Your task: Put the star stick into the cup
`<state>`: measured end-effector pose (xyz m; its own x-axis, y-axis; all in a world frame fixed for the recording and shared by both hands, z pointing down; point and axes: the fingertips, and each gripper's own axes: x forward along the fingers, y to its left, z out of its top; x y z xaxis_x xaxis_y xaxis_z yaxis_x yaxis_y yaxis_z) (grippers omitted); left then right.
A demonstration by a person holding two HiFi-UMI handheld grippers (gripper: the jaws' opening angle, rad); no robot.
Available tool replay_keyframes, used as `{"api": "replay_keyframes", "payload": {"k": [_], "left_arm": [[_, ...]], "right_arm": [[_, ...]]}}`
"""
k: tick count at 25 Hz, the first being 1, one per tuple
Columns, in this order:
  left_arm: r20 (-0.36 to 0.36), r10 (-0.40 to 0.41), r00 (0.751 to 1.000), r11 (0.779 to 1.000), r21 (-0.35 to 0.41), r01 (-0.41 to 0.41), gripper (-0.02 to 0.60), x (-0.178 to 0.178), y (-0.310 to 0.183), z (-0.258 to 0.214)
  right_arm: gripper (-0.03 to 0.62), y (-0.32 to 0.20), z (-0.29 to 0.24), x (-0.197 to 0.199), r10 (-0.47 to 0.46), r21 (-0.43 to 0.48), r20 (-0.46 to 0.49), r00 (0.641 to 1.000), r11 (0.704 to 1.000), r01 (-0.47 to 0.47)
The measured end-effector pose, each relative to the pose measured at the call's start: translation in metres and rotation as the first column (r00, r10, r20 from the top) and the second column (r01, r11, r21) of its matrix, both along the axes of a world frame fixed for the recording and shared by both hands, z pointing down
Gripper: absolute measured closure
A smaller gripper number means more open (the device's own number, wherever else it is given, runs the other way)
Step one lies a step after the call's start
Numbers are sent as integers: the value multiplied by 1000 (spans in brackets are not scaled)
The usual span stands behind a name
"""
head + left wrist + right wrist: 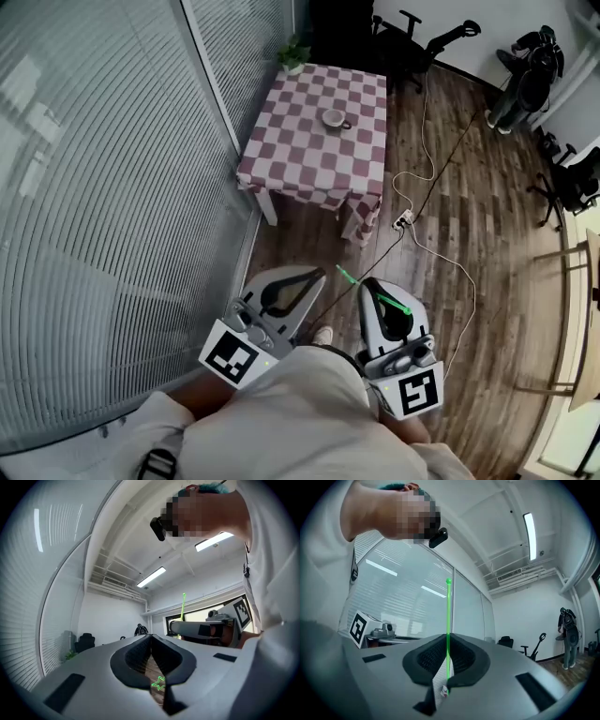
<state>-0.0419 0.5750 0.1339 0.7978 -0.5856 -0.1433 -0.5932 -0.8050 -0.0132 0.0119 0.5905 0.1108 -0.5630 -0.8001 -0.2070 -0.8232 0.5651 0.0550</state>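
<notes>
A thin green star stick is clamped in my right gripper, which is shut on it close to the person's body. In the right gripper view the star stick rises straight up from between the shut jaws of the right gripper, ending in a small knob. My left gripper is held beside it, its jaws shut tip to tip. A small green star outline shows low in the gap behind them; I cannot tell what it sits on. The cup stands far ahead on the checked table.
A glass wall with blinds runs along the left. White cables and a power strip lie on the wood floor right of the table. Office chairs and a person are at the back. A plant stands behind the table.
</notes>
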Motion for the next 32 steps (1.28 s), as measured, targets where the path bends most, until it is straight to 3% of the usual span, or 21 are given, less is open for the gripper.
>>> {"api": "replay_keyframes", "payload": {"k": [15, 32], "left_arm": [[-4, -39, 999, 999, -10, 39, 549, 42, -28, 8], [-26, 2, 1000, 1000, -17, -3, 549, 19, -160, 12]], "right_arm": [[557, -27, 7, 43, -42, 5, -8, 999, 999, 42], [557, -156, 4, 10, -7, -15, 10, 1000, 1000, 7]]}}
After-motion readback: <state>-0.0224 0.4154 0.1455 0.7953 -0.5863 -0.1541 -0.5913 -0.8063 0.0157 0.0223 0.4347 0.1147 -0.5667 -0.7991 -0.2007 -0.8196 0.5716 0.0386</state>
